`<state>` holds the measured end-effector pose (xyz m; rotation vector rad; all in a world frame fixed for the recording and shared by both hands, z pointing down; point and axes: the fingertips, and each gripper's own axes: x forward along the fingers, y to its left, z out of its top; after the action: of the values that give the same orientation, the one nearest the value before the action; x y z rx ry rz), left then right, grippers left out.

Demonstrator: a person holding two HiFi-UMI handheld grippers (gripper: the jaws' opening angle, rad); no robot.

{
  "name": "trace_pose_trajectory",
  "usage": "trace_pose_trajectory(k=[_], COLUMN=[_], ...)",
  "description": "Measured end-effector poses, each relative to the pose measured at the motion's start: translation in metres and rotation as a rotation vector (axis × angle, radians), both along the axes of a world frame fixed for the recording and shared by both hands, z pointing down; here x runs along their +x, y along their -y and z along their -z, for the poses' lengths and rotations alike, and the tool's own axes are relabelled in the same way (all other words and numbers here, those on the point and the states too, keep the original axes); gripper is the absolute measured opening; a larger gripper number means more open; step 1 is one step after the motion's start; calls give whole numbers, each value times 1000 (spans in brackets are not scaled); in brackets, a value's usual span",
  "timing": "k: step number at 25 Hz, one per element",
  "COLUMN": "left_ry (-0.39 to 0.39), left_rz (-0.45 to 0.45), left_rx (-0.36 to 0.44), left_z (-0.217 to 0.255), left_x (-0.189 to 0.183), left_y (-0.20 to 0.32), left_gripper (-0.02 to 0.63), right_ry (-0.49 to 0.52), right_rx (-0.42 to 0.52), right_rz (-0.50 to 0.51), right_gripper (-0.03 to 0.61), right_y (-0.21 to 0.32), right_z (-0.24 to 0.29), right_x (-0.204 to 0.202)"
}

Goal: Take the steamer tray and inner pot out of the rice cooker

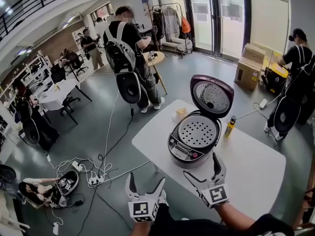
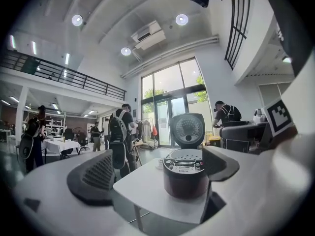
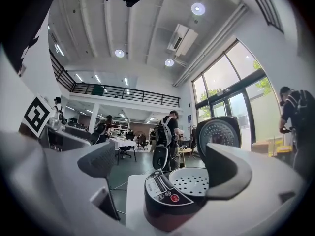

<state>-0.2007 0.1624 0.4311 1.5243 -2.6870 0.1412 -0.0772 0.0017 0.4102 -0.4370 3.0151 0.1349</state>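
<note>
Cooker (image 1: 193,140) on bench (image 1: 256,177), lid (image 1: 212,97) up, steamer tray (image 1: 197,131) seated inside. Left tongs (image 1: 146,179) and right tongs (image 1: 203,167) both apart, empty, near cooker, not touching.

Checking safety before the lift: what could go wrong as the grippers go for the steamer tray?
The raised lid stands just behind the steamer tray; a lifted tray could strike it. The yellow bottle stands close beside the rice cooker, where the open right gripper might topple it.
</note>
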Motion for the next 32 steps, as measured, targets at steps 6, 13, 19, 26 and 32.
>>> trace_pose_trajectory(k=[6, 13, 19, 26, 32], left_ry=[-35, -52, -74, -99, -51], left_rz=[-107, -310, -454, -588, -726], left_rx=[0, -45, -79, -228, -420], left_z=[-11, -16, -18, -47, -75], left_x=[-52, -104, -132, -150, -146], left_y=[57, 136, 199, 266, 318], left_gripper=[552, 552, 552, 528, 540], right_ry=[-27, -73, -119, -229, -389], right_rx=[19, -5, -30, -40, -35], right_rz=[-110, -282, -422, -561, -650], right_gripper=[548, 548, 548, 547, 546], right_y=[46, 99, 134, 170, 209], right_z=[0, -3, -11, -27, -58], right_x=[-34, -73, -90, -95, -91])
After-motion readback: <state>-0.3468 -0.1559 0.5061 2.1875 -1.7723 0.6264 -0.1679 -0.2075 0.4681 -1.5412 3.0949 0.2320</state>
